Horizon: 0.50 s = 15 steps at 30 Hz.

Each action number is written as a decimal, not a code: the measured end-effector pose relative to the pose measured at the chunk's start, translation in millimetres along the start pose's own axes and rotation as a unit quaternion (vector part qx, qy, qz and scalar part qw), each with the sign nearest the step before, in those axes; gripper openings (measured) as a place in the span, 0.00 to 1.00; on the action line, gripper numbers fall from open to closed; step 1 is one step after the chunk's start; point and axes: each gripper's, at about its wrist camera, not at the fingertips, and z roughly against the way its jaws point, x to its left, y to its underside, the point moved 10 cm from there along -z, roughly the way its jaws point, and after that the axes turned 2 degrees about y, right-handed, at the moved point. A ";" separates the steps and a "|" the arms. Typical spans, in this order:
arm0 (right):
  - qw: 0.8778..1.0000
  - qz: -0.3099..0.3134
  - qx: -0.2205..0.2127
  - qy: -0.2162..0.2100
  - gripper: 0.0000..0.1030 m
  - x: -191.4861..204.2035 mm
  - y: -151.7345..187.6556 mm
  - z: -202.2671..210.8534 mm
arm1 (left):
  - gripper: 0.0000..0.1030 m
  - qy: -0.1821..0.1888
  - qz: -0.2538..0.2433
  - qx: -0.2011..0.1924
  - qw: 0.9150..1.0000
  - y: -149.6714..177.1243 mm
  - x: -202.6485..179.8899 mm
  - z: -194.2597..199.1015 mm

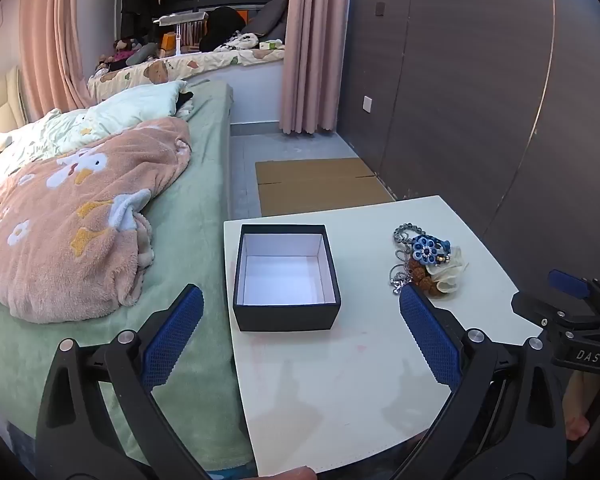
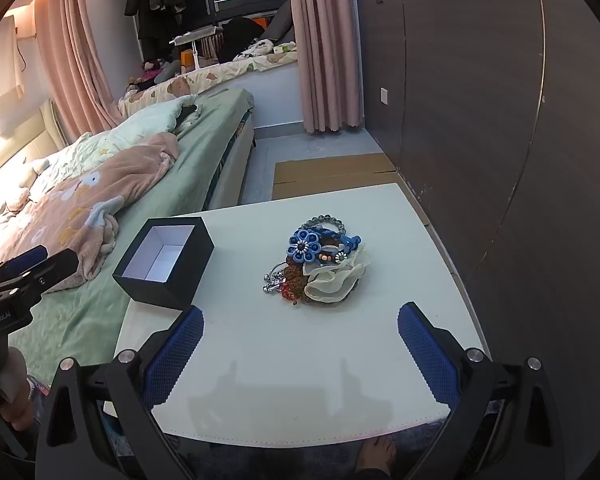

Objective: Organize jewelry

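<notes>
The jewelry pile (image 2: pixel 318 266) lies right of the black box (image 2: pixel 165 264), beyond both wide-apart, empty grippers (image 1: pixel 300 336) (image 2: pixel 300 344); one reads "DAS".

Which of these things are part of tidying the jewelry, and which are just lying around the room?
Part of the job:
- pile of jewelry on the white table
- empty black box, open, beside the pile
- left gripper and right gripper, jaws open, holding nothing

Just lying about:
- pink blanket on the bed
- flattened cardboard on the floor
- pink curtains
</notes>
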 end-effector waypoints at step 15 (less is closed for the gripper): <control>1.000 0.000 -0.002 0.000 0.93 -1.0 -0.2 0.4 | 0.95 -0.003 -0.003 0.002 1.000 0.6 -0.5 -0.6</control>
